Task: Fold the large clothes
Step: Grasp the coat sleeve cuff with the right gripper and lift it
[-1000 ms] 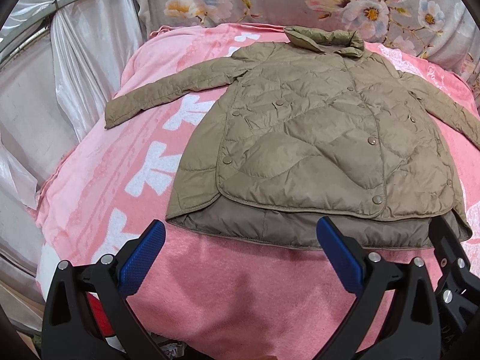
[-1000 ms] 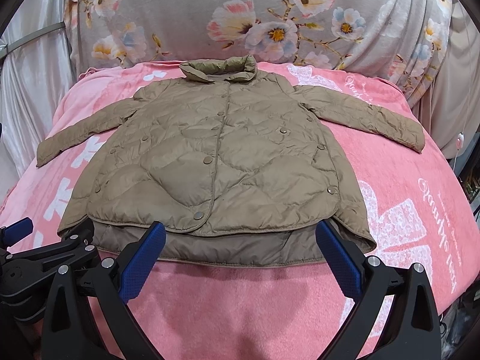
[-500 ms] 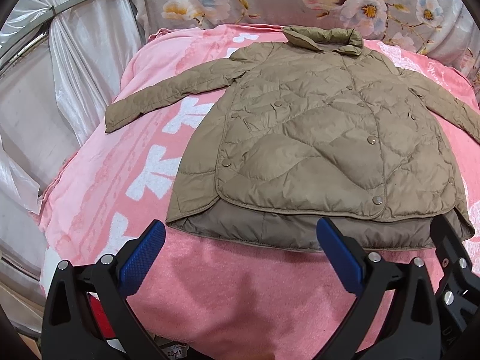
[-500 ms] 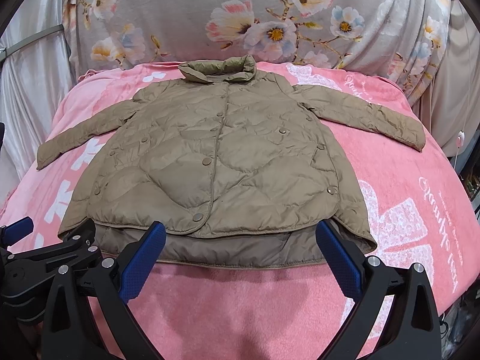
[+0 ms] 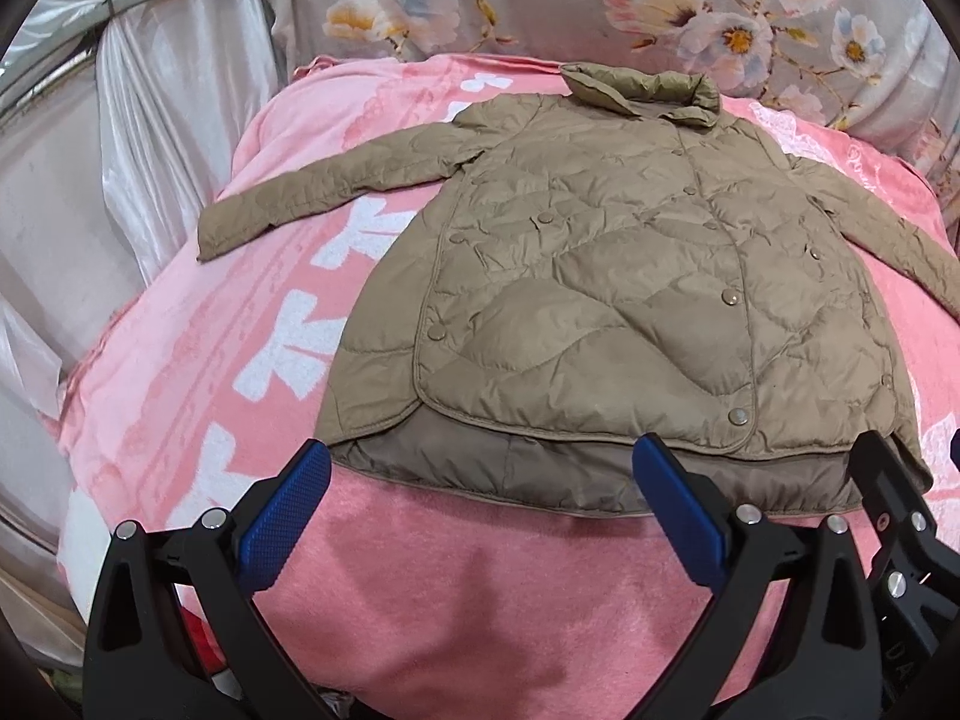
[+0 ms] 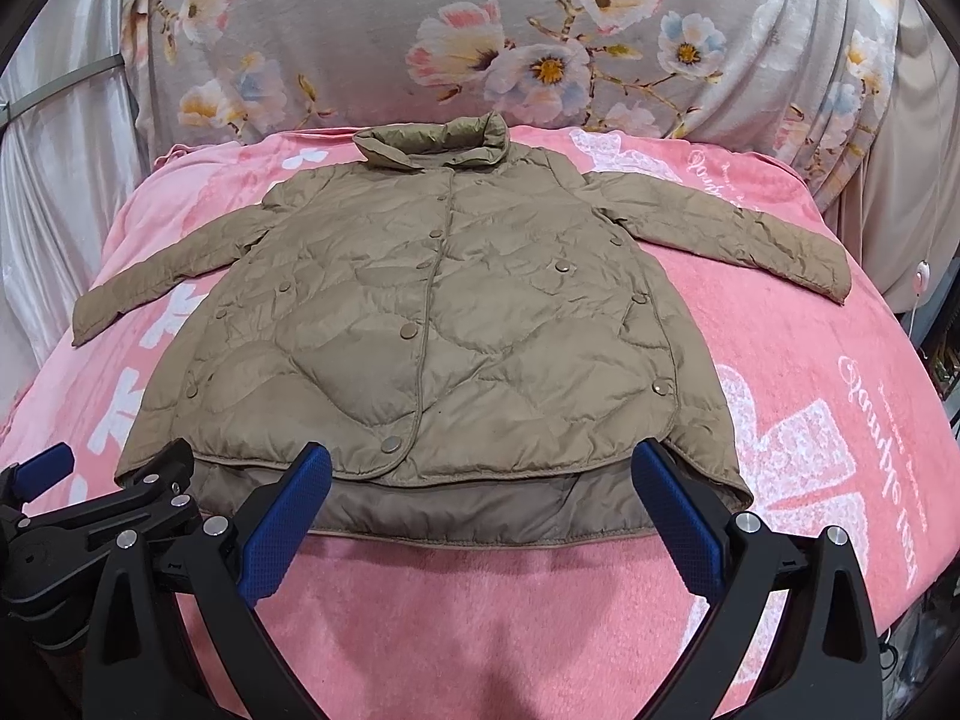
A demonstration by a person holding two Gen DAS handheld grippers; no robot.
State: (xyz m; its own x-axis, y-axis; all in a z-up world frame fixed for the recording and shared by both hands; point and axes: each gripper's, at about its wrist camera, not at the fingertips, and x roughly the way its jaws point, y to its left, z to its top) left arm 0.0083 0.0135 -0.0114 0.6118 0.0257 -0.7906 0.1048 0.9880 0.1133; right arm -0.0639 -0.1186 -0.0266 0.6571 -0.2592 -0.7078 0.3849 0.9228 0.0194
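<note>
Two tongs of mine hover over near edge of pink blanket, both spread wide, gripping nothing. Left tongs sit near coat's left hem corner; right tongs face hem middle. Tan quilted coat lies flat, front up, snapped closed, collar at far end, hem nearest me, both sleeves spread out to sides. Floral cloth hangs behind; silvery curtain at left.
</note>
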